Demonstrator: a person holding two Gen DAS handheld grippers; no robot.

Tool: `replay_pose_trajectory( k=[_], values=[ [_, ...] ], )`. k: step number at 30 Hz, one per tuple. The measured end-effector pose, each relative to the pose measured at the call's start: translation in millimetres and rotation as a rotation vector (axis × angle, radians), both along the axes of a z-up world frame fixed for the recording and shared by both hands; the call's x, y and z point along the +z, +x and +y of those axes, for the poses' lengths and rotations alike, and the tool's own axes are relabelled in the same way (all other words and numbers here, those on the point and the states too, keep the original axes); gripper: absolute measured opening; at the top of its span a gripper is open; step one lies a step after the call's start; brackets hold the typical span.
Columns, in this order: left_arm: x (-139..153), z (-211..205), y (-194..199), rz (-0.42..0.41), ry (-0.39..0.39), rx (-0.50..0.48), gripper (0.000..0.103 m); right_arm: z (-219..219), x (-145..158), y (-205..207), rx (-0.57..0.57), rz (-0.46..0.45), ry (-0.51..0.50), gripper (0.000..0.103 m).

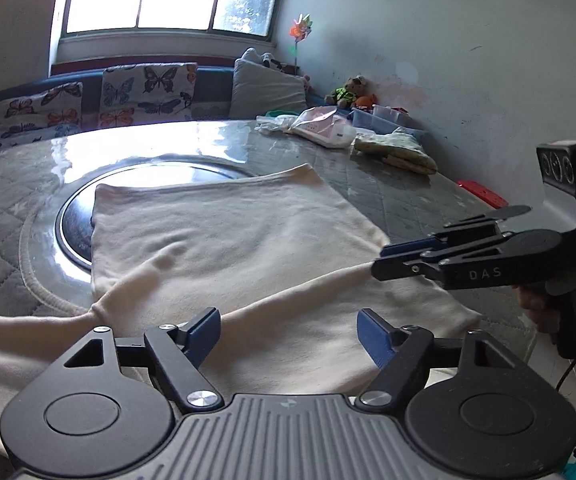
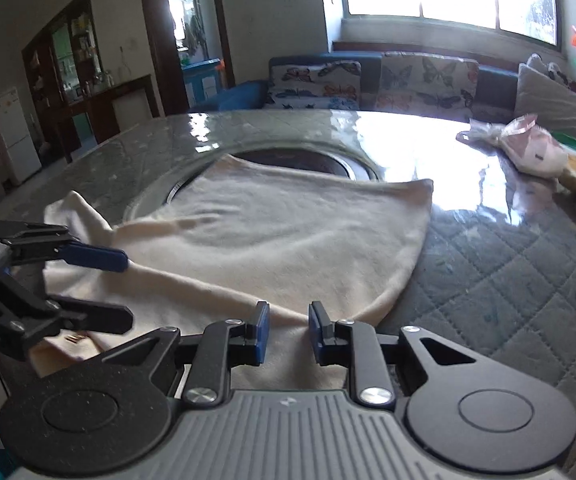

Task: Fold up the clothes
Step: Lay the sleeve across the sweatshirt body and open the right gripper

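Observation:
A cream garment (image 1: 224, 232) lies spread on the quilted table (image 1: 0, 216), partly over a round dark glass disc (image 1: 76, 236). One sleeve (image 1: 28, 328) trails off to the left. My left gripper (image 1: 292, 334) hovers open over the near part of the garment with nothing between its pads; it also shows at the left of the right wrist view as the left gripper (image 2: 126, 290). My right gripper (image 2: 290, 332) has its jaws drawn close on the garment's (image 2: 288, 232) near right edge. A raised fold of cloth runs up to the right gripper (image 1: 380, 260).
At the far right of the table lie a pink plastic bag (image 1: 324, 128), a folded pale green cloth (image 1: 400, 152) and a red object (image 1: 484, 194). A sofa with butterfly cushions (image 1: 144, 92) stands behind. A wall runs close along the right side.

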State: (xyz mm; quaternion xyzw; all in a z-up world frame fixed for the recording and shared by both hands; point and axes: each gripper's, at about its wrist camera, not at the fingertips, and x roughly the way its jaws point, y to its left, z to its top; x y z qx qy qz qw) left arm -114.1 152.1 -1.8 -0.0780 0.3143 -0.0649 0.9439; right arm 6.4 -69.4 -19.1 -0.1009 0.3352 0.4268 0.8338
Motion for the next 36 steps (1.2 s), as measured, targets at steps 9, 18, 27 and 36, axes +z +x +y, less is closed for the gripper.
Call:
replay_pose_trajectory(
  k=[9,18,27,36],
  values=[
    [6,29,-15,-0.006,-0.025,0.105,0.075,3,7,-7,0.016,-0.026,0.006,0.028],
    [23,71,-50,-0.038,0.028,0.327,0.077,44,-3,-41,0.193,-0.033,-0.018,0.035],
    [24,136,-84,-0.011,0.116,0.679,0.079,76,3,-72,0.327,-0.104,-0.020,0.035],
    [13,170,-92,0.034,0.081,0.857,0.080,92,-5,-84,0.397,-0.075,-0.038,0.036]
  ],
)
